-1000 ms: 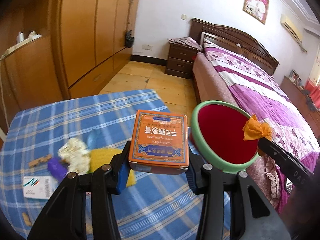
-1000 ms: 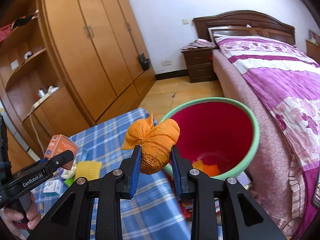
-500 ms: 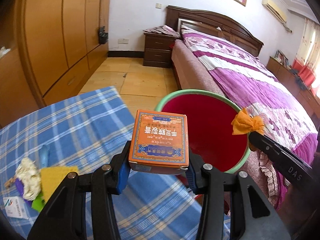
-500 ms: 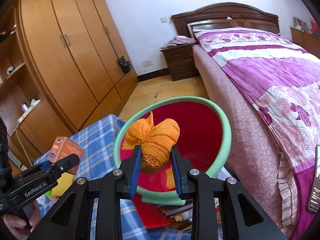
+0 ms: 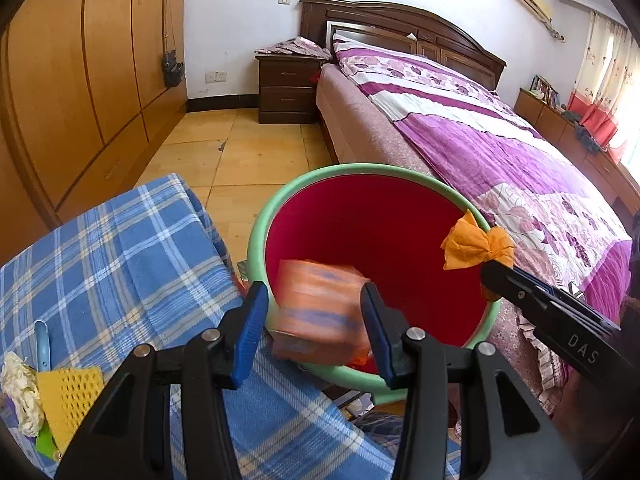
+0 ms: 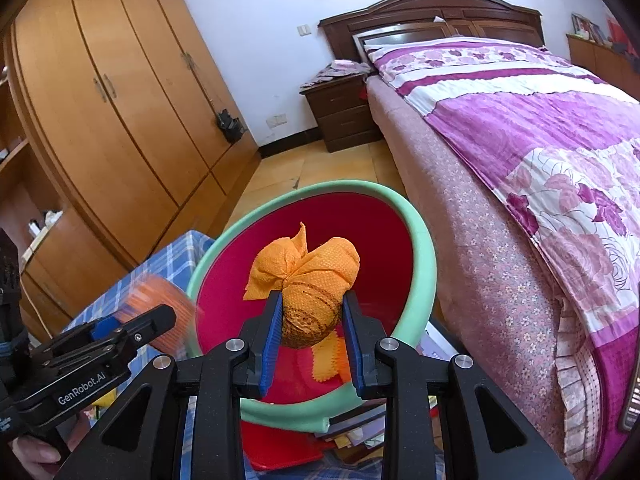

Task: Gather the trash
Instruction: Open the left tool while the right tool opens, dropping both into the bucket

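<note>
Currently both grippers hang over the red bin [image 5: 376,232] with the green rim, which stands on the floor between the blue plaid surface [image 5: 120,264] and the bed [image 5: 500,140].

Left gripper [image 5: 314,328]: jaws partly open and just widened further. The orange box [image 5: 320,312] sits in the gap between the blue pads [image 5: 250,328] as a motion-blurred shape, tilted, over the bin's near rim. A sliver of gap shows on either side of it, so the pads do not appear to press it. The right wrist view shows the same box as an orange blur [image 6: 160,312] just beyond the left gripper's tip, at the bin's left rim.

Right gripper [image 6: 312,332]: jaws narrowly set and clamped on the orange mesh bundle [image 6: 308,280]. Both pads [image 6: 270,336] press the bundle's lower, rounded part; its twisted top flares above them. The bundle is over the bin opening. In the left wrist view it shows [image 5: 476,246] at the tip of the right gripper, above the bin's right rim.

Bin contents: orange scraps [image 6: 332,364] on the bottom, partly hidden by the bundle.

Left on the plaid surface, lower left of the left wrist view: a yellow perforated cloth [image 5: 68,400], a crumpled whitish wad [image 5: 20,396] touching it, and a pale blue stick-like item [image 5: 42,344] just beyond.
</note>
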